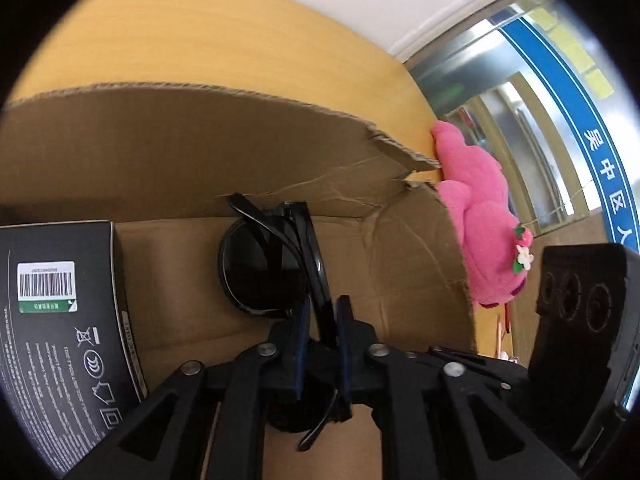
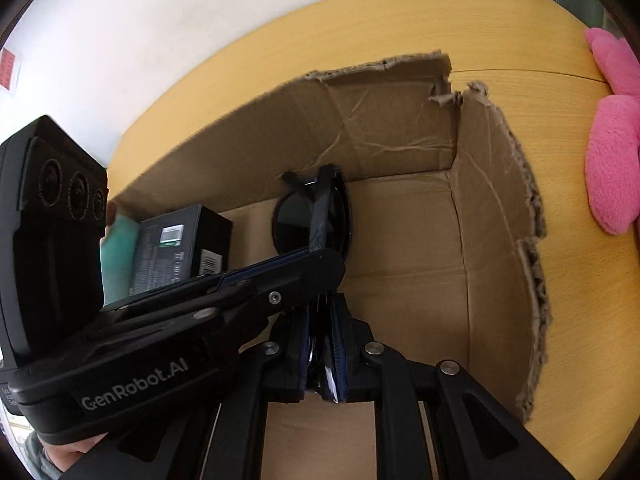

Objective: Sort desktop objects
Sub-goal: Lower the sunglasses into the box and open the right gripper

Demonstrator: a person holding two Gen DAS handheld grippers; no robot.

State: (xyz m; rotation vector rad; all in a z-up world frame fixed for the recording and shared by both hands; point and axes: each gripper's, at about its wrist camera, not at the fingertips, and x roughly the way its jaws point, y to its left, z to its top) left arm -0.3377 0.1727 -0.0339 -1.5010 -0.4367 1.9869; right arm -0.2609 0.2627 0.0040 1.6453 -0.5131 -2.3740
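Sunglasses: folded, held inside my cardboard box.
Left gripper: slightly parted around the frame.
Right gripper: clamped on the sunglasses.

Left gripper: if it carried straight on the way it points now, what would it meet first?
Probably the cardboard box floor near the back wall. The left gripper has the sunglasses between its fingers, so they would likely touch first; depth is unclear.
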